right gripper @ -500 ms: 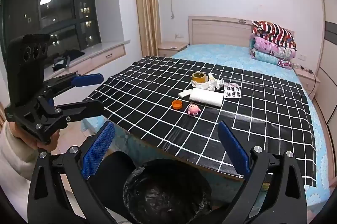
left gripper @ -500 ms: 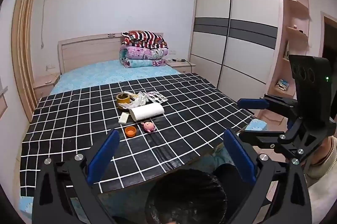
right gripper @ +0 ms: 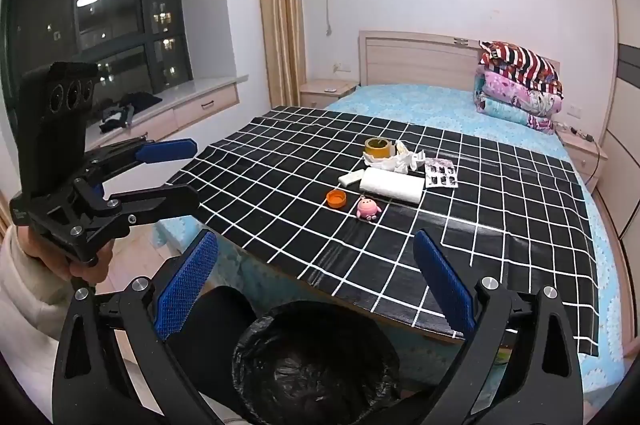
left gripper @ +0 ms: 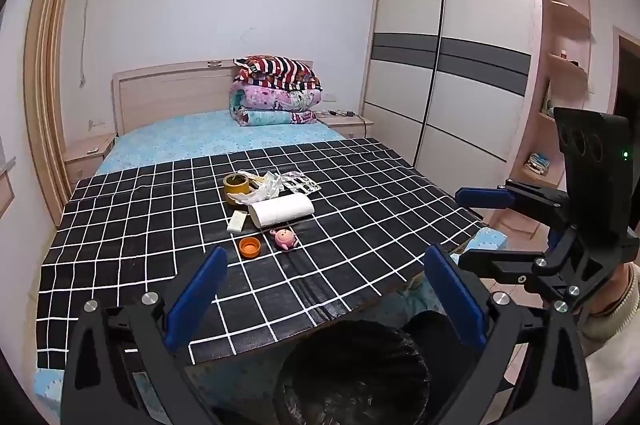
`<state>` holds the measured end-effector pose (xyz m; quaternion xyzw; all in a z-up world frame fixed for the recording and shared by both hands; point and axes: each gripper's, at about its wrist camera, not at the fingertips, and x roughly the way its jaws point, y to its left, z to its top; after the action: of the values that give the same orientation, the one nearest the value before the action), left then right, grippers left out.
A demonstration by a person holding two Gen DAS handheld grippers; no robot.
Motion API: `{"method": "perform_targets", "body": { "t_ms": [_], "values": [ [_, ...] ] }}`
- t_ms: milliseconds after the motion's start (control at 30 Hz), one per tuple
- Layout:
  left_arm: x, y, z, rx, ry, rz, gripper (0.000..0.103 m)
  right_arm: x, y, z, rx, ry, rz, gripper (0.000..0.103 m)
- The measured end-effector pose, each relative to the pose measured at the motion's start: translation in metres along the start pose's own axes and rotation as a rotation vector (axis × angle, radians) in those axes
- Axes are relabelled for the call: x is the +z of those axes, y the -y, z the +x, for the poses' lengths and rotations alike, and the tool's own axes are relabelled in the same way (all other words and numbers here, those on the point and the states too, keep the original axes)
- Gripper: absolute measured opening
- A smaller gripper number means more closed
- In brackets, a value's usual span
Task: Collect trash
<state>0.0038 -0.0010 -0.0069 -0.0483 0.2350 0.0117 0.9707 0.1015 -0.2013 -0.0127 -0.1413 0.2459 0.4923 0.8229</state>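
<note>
A small heap lies mid-bed on a black checked cloth (left gripper: 120, 257): a tape roll (left gripper: 235, 185), crumpled white tissue (left gripper: 266, 188), a printed wrapper (left gripper: 302, 182), a paper roll (left gripper: 281, 210), a small white block (left gripper: 236, 222), an orange cap (left gripper: 249, 247) and a pink toy (left gripper: 285, 238). A bin with a black liner (right gripper: 316, 361) stands at the bed's foot. My left gripper (left gripper: 326, 289) is open and empty above the bin, short of the heap. My right gripper (right gripper: 316, 283) is open and empty beside it. Each shows in the other's view, the left (right gripper: 180, 173), the right (left gripper: 476, 229).
Folded quilts (left gripper: 276, 97) are stacked at the headboard. A nightstand (left gripper: 86, 155) stands left of the bed and a sliding wardrobe (left gripper: 452, 65) right of it. A window seat with drawers (right gripper: 176, 109) runs along the window side.
Both views have shifted slightly. The heap and the bin sit as before, and both grippers stay open.
</note>
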Motion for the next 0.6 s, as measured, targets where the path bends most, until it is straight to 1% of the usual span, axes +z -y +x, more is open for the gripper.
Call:
{"method": "perform_targets", "body": {
  "t_ms": [333,367,600],
  "values": [
    [0.0027,-0.0031,-0.0006,0.001,-0.003,-0.008,0.095,0.0014,0.0009,-0.0003,-0.003,0.001,-0.006,0.099],
    [0.003,-0.0028,-0.0006,0.001,-0.002,-0.007,0.095,0.0012,-0.0052,-0.0002,-0.005,0.001,-0.012,0.099],
    [0.0067,-0.0026,-0.0031,0.005,0.002,-0.006,0.095,0.0014,-0.0057,-0.0003,-0.007,0.0,-0.015,0.099]
  ]
}}
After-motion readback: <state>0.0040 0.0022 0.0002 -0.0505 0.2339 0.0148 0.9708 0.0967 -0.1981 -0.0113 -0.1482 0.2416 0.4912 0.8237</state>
